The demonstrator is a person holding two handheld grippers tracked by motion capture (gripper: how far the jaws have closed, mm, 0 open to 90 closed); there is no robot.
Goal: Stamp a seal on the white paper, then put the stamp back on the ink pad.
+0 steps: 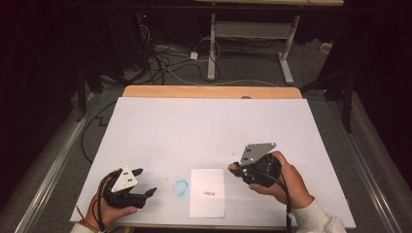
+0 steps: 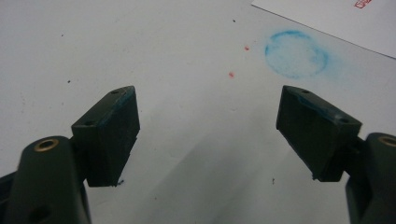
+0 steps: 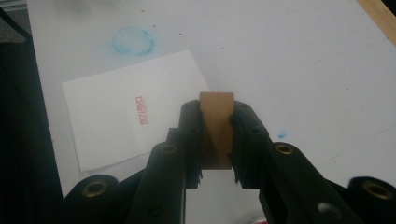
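nearest the person, the left gripper (image 1: 145,182) rests on the white tabletop (image 1: 204,126) with its jaws spread wide and nothing between them, while the right gripper (image 3: 217,133) is clamped on a small wooden stamp (image 3: 216,128), lifted just right of the sheet of paper (image 1: 207,192). the paper already carries one red stamped mark (image 1: 209,193), too small to read, so the stamping looks done and setting the stamp down is likely what remains. a round blue smudge (image 1: 180,187) lies just left of the paper.

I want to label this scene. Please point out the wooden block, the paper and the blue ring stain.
block (image 3: 216,122), right gripper view, its top face between the jaws
paper (image 1: 208,208), high view, blank lower part
blue stain (image 2: 296,53), left gripper view, its middle
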